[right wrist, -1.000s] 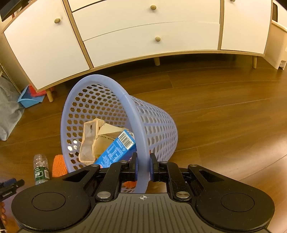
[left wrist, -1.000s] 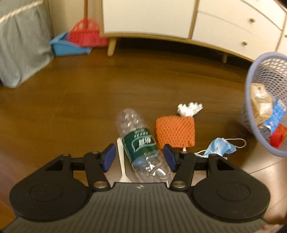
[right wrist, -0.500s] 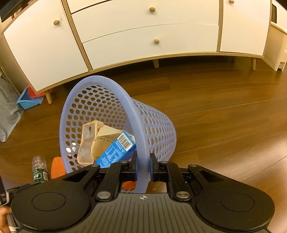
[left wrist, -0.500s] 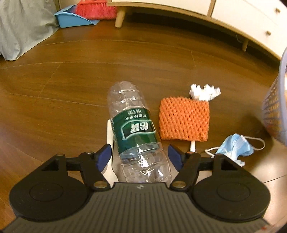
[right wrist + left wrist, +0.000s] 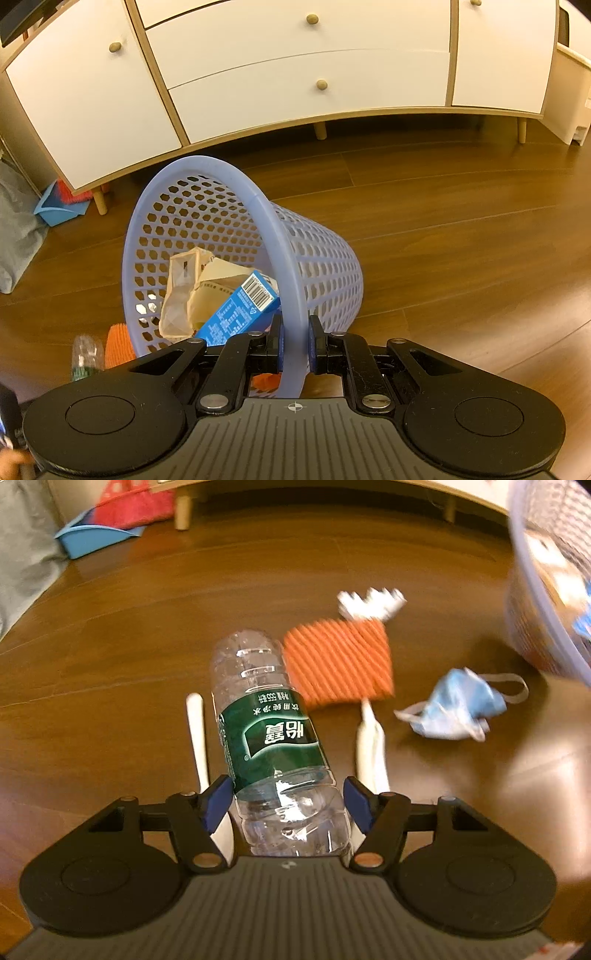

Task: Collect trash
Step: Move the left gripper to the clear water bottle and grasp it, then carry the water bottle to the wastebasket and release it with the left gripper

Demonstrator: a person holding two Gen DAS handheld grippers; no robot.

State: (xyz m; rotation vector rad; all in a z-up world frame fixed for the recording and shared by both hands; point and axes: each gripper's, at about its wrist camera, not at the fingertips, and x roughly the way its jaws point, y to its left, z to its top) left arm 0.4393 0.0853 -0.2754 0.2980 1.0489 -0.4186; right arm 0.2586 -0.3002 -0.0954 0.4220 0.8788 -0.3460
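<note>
Lying on its side on the dark brown wooden floor (image 5: 110, 657), the clear crinkled plastic water bottle with a green label (image 5: 273, 746) runs its long axis from about 6 to 12 o'clock in the left wrist view, tilted slightly toward 11. Which end carries the cap cannot be told; the near end is hidden under the claw body.

Left claw (image 5: 288, 805): released, blue pads spread to either side of the bottle's near portion, level with the floor. Whether the left pad touches the bottle cannot be told; the right pad stands just clear.

At 9 o'clock of the bottle, just beside it: a white plastic utensil handle (image 5: 195, 731), parallel to the bottle. At 1 o'clock, touching or nearly touching the bottle's far shoulder: an orange ribbed knitted square (image 5: 340, 664), blurred. A crumpled white paper scrap (image 5: 369, 602) sits at the square's far edge. A white slim wrapped stick (image 5: 369, 746) extends from under the square's near edge toward 6 o'clock. At 3 o'clock, apart: a crumpled light-blue face mask with ear loops (image 5: 458, 709).

Right claw (image 5: 294, 345): clenched on the rim of the lavender perforated plastic waste basket (image 5: 236, 184), which is tipped with its mouth toward 10 o'clock in the right wrist view. Inside: crumpled beige paper packaging (image 5: 192, 288) and a blue carton with a barcode (image 5: 240, 310). Behind: white cabinet with wooden knobs (image 5: 295, 74).
</note>
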